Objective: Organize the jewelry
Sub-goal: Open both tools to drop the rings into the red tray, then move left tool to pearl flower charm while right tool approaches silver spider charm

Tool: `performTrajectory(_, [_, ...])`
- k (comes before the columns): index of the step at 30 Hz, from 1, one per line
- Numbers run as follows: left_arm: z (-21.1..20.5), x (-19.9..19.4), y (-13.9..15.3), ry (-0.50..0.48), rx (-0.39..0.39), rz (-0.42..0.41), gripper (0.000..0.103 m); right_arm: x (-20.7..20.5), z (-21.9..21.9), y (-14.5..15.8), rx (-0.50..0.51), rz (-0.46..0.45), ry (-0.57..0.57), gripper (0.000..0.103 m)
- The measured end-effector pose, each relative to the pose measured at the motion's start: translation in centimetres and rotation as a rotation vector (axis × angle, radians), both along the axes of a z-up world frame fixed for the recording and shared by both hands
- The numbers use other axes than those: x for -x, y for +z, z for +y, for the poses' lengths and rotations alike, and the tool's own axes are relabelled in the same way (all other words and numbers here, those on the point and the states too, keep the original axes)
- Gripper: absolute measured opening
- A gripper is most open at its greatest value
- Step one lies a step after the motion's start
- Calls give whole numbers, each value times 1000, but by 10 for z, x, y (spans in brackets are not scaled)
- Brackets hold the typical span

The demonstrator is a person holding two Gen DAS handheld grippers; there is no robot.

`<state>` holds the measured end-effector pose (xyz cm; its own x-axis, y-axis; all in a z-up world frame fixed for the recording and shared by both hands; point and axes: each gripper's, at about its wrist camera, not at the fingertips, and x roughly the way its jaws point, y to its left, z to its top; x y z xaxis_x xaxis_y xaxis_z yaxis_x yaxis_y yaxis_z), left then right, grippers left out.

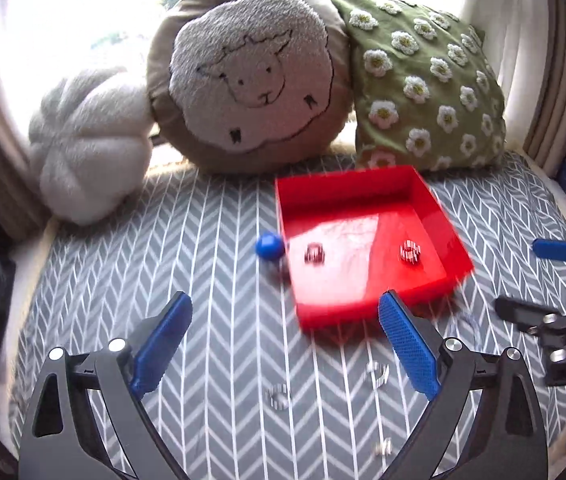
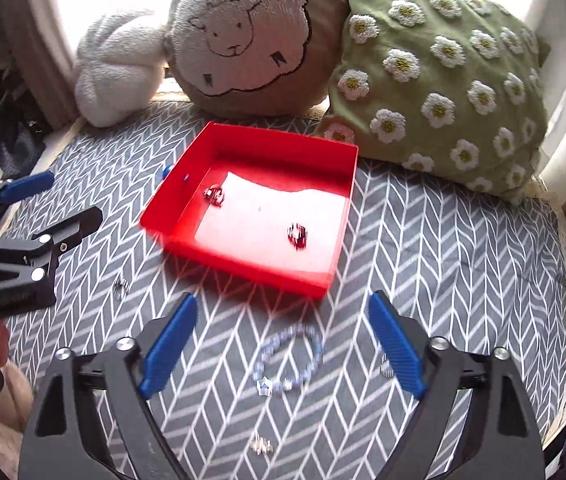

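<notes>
From my left wrist camera, the left gripper (image 1: 285, 322) hangs with its blue pads spread wide and nothing between them. Ahead of it the red tray (image 1: 367, 312) sits on the grey chevron bedspread (image 1: 203, 240), close to the far edge where the cushions lean. Two rings lie inside it – one ring (image 1: 314, 254) by the tray's left wall, another ring (image 1: 410, 252) toward its right wall. A blue ball (image 1: 269, 245) rests on the bedspread, touching or just beside the tray's left wall. On the near stretch of fabric lie three small blurred silver pieces (image 1: 279, 396), too smeared to name. The right gripper (image 1: 531, 276) shows at the right edge, fingers apart.

From my right wrist camera, the right gripper (image 2: 283, 326) is likewise released, pads wide and holding nothing. A beaded bracelet (image 2: 289, 360) with a star charm lies on the bedspread between its fingers, untouched, near the tray's front wall. A small silver piece (image 2: 261, 446) lies nearer the front edge, another (image 2: 121, 286) off the tray's left corner. The sheep cushion (image 2: 243, 36) and the daisy cushion (image 2: 443, 72) stand behind the tray – the left gripper (image 2: 59, 200) sits at the left edge, open
</notes>
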<state>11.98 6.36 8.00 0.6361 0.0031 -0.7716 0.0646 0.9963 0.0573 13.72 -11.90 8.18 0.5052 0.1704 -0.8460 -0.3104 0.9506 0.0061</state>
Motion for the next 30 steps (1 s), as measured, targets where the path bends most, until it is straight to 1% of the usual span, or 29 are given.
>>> performTrajectory(4, [5,40,-27,17,24,44,90,45,-22,-16,-7,-34,-38,91])
performTrajectory(6, [5,56,-45,28,45,80,90,66,-32,-30,-30,-19,-50,91])
performTrajectory(8, [3,73,-58,33,75,93,90,84,-38,-45,-57,-8,-46,91])
performTrajectory(9, [1,82,-64,34,78,95,90,91,-39,-51,-52,-10,-50,91])
performTrajectory(11, [-5,93,-72,28,72,87,90,105,-39,-62,-29,-32,-63,91])
performTrajectory(15, [-22,114,-85,21,26,60,90,119,-37,-77,-1,-59,-75,91])
performTrajectory(18, [-32,113,-91,8,8,64,90,118,-32,-85,12,-40,-64,90])
performTrajectory(20, [-37,110,-95,1,-5,65,90,119,-29,-86,23,-59,-68,90])
performTrajectory(22, [-38,105,-100,-4,8,80,90,120,-27,-87,50,-82,-69,89])
performTrajectory(24, [-38,101,-107,4,21,95,89,120,-25,-87,75,-97,-73,83])
performTrajectory(27, [-41,97,-116,10,-11,113,89,119,-25,-90,80,-88,-72,80])
performTrajectory(30, [-45,99,-117,2,-34,102,89,117,-26,-94,86,-77,-76,74])
